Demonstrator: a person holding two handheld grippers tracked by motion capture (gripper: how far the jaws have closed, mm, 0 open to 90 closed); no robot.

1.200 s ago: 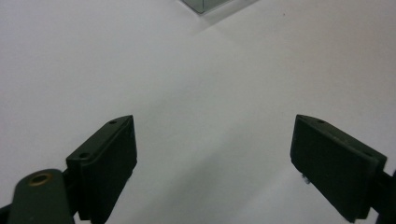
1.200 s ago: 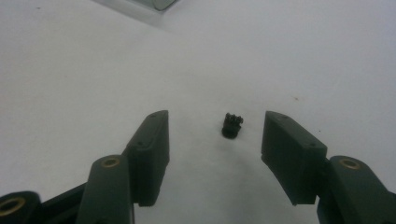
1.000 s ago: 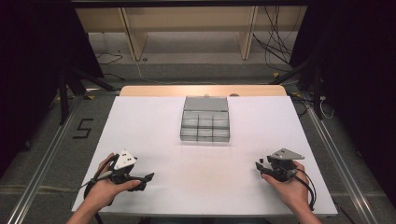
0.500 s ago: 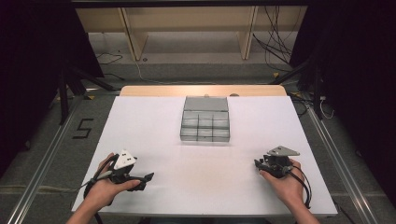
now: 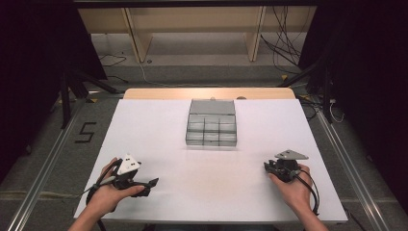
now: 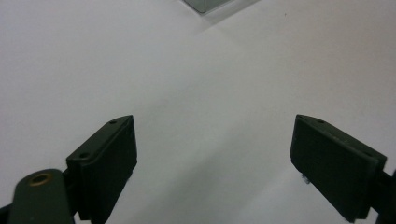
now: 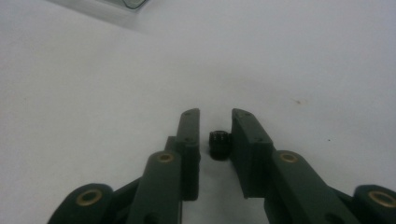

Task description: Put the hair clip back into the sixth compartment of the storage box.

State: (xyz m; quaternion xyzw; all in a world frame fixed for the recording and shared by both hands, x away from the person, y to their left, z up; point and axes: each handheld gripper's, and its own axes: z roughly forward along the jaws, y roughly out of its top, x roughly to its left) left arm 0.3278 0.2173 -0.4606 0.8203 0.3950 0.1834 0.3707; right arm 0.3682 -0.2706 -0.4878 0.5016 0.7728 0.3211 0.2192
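Two grippers low over a white counter, a small black part between the right one's fingers.

The right gripper (image 5: 270,167) sits at the counter's (image 5: 159,134) near right; in the right gripper view its fingers (image 7: 189,140) stand narrow around a small black knurled part (image 7: 219,143), a short cylinder. Whether they touch it, or which way its axis runs, I cannot tell. The left gripper (image 5: 150,183), at the near left, points toward the middle, its fingers (image 6: 105,158) spread wide over bare surface. A grey compartment box (image 5: 211,126) sits mid-counter toward the far edge, well apart from both hands, its lid open and lying back. Nothing stands between it and the grippers.
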